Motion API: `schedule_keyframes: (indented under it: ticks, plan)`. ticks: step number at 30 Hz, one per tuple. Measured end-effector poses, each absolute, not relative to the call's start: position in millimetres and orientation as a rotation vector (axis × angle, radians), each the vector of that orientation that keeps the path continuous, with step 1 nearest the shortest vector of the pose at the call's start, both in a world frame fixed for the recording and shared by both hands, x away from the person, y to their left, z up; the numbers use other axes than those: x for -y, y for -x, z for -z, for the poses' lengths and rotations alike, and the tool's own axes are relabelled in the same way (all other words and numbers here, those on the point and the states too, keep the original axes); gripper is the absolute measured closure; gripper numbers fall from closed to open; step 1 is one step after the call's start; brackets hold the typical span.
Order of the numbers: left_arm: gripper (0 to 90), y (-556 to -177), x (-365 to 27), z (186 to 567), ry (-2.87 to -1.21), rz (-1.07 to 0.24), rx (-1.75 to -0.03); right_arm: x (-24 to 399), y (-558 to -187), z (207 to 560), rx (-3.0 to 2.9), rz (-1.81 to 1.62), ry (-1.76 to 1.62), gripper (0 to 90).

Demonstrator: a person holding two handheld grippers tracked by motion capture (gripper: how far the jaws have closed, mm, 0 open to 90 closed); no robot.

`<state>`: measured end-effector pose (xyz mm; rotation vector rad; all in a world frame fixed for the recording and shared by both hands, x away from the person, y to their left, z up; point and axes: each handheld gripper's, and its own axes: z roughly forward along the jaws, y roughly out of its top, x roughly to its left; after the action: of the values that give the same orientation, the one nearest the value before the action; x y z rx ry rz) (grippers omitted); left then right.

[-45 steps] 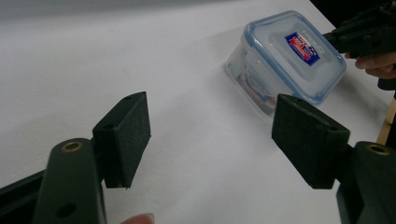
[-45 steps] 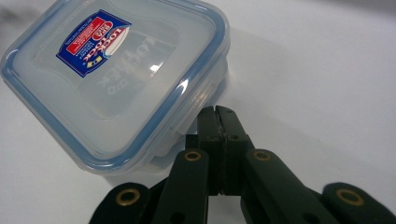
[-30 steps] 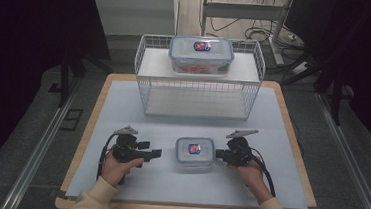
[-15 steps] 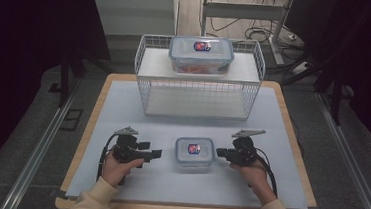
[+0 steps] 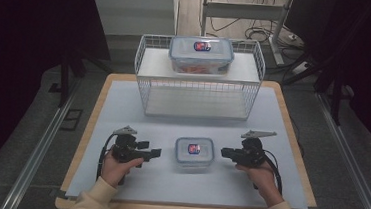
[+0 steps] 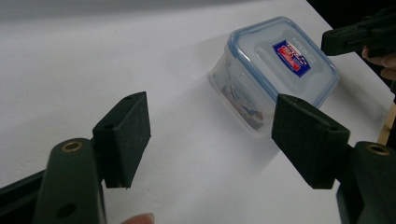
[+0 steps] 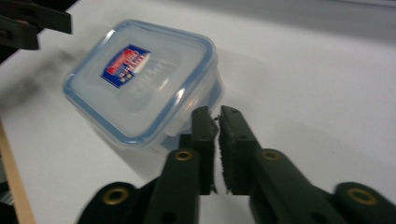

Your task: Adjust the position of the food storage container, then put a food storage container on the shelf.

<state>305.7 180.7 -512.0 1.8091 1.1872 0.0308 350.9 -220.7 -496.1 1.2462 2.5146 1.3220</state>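
holding both grippers low over the pale surface [image 5: 123, 109], one at each side of the small container [image 5: 194, 152]. it's a clear tub with a blue-rimmed lid and a red-and-blue sticker on top, sitting flat on the surface near the front edge, right between my two hands. my left gripper [image 5: 150, 153] points at it from the left with its jaws spread wide and nothing between them; in the left gripper view the tub [image 6: 274, 70] lies ahead and off toward the right pad, apart from both. my left hand [image 5: 117, 163] wraps the handle, cable trailing beside it. my right gripper [image 5: 226, 152] points in from the other side, just beside the tub's wall; in the right gripper view the two jaws are pressed nearly together with only a sliver of gap, gripping nothing, their tips close to the tub's near corner [image 7: 140, 79], and i can't tell whether they touch it. my right hand [image 5: 263, 173] sits behind it. farther back on the surface stands a white wire rack [image 5: 197, 85], and on its upper shelf rests a larger container [image 5: 201, 54] of the same kind, something orange inside.
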Motion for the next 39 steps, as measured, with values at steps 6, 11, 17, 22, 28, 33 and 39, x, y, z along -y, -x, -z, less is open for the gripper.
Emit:
schedule_keyframes:
  ticks: [6, 11, 17, 22, 28, 33, 39]
  plan:
    - [23.6, -305.2, -179.3, 509.8, -1.806, -0.022, -1.205, 223.2, -352.9, 491.6, -2.45, -1.411, -1.316, 44.2]
    - [19.9, -305.1, -176.5, 508.3, -1.795, -0.015, -1.225, 226.0, -354.4, 488.7, -2.437, -1.444, -1.339, 36.9]
    - [17.9, -305.6, -172.0, 508.3, -1.788, 0.01, -1.227, 226.3, -355.8, 488.6, -2.454, -1.454, -1.355, 32.5]
    - [17.5, -305.9, -166.5, 508.6, -1.784, 0.032, -1.224, 225.6, -356.8, 489.6, -2.451, -1.47, -1.378, 31.4]
    - [17.3, -309.8, -152.3, 510.8, -1.776, 0.072, -1.228, 222.3, -358.5, 490.5, -2.457, -1.471, -1.385, 30.9]
    - [17.4, -315.6, -138.9, 514.4, -1.778, 0.109, -1.226, 217.9, -359.9, 491.7, -2.48, -1.469, -1.379, 30.4]
    - [18.9, -326.8, -123.8, 520.6, -1.75, 0.175, -1.237, 211.8, -362.3, 496.9, -2.511, -1.46, -1.389, 29.7]
